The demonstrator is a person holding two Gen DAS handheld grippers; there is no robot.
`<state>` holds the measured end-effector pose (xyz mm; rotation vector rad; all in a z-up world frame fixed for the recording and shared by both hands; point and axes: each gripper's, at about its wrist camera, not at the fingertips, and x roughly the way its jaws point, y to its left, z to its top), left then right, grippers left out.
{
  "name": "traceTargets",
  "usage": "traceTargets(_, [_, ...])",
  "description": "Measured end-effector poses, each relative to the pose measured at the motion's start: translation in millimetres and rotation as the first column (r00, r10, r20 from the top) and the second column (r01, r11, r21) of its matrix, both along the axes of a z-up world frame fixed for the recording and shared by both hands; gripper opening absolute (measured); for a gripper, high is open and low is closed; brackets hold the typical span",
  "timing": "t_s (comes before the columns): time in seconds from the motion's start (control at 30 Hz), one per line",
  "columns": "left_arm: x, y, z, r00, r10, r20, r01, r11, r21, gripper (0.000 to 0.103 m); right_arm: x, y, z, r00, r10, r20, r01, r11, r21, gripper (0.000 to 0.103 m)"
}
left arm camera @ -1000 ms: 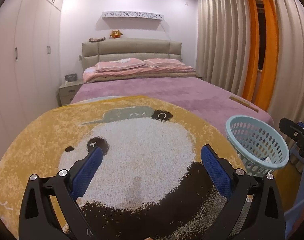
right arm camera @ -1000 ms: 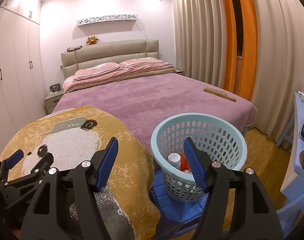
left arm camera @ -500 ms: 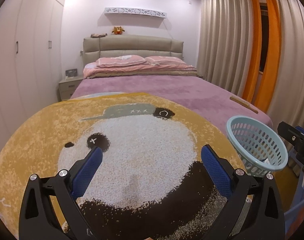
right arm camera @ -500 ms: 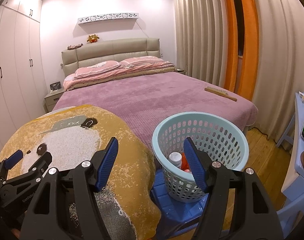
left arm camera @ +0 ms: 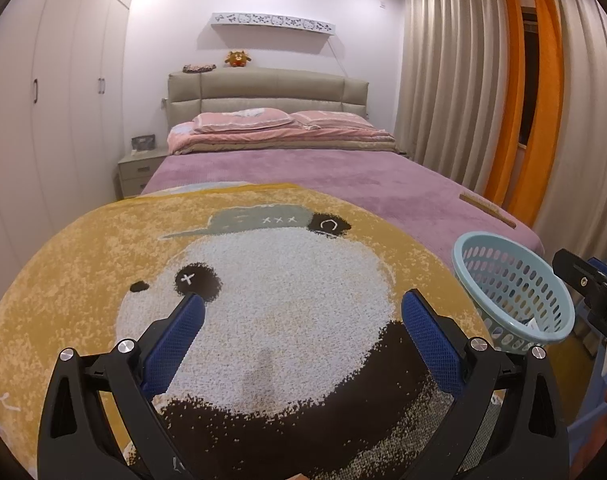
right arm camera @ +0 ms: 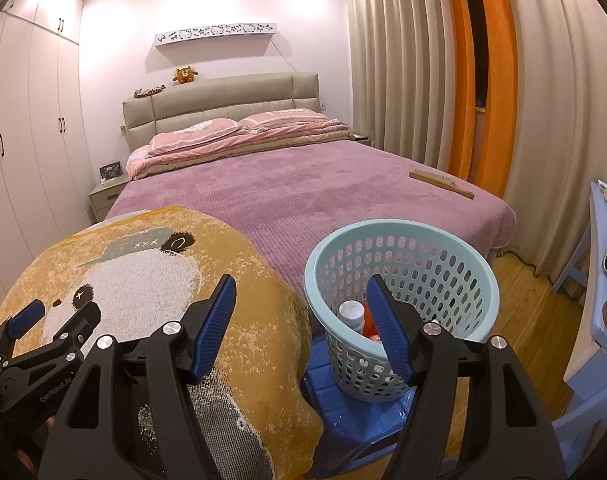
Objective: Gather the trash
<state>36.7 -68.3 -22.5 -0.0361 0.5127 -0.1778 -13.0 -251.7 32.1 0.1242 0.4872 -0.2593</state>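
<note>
- Left wrist view: the left gripper [left arm camera: 301, 312] hangs above a round panda rug [left arm camera: 263, 280] with its two blue pads spread wide and nothing between them.
- The rug's near edge is cut off by the frame and by the gripper's black arms.
- One pale blue basket [left arm camera: 515, 292] stands to the right of the rug; its lower part is hidden behind the gripper's right arm. Only a white scrap shows inside it, too small to identify.
- A black part of the right gripper [left arm camera: 591, 292] pokes in at the right edge, its fingertips out of view.
- Right wrist view: the right gripper [right arm camera: 301, 324] is likewise spread wide and empty, held just in front of the basket [right arm camera: 423, 248].
- The basket sits on a blue stool [right arm camera: 343, 400], beside the rug [right arm camera: 143, 272] and the bed [right arm camera: 303, 192].
- The trash [right arm camera: 357, 316] lies inside the basket: one white-capped bottle and something orange-red, partly hidden by the right finger and the basket wall, so a count is uncertain.
- One wooden brush [right arm camera: 441, 184] lies on the bed.
</note>
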Motion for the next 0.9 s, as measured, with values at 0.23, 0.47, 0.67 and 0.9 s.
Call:
traceTargets(0.23, [-0.8,0.5,0.3,1.000,0.000,0.000,0.000,1.000,-0.010,0.096,1.2,-0.8,-0.7,1.000,0.001,-0.003,-0.001,1.000,0.002,0.064])
traceTargets(0.47, [-1.2,0.4,-0.2,1.000,-0.004,-0.004,0.004,1.000,-0.018,0.096,1.2,-0.4,-0.7,1.000,0.004,-0.005,-0.004,1.000,0.003,0.064])
traceTargets(0.67, [-3.8,1.2,0.5,1.000,-0.008,0.008,0.008,1.000,-0.019,0.096,0.8,-1.1,-2.1,1.000,0.006,-0.008,-0.006,1.000,0.007,0.064])
traceTargets(0.9, [-2.3,0.2,0.6,1.000,-0.008,0.010,0.008,1.000,-0.013,0.096,0.3,-3.6,-2.1,1.000,0.007,-0.007,-0.007,1.000,0.011,0.064])
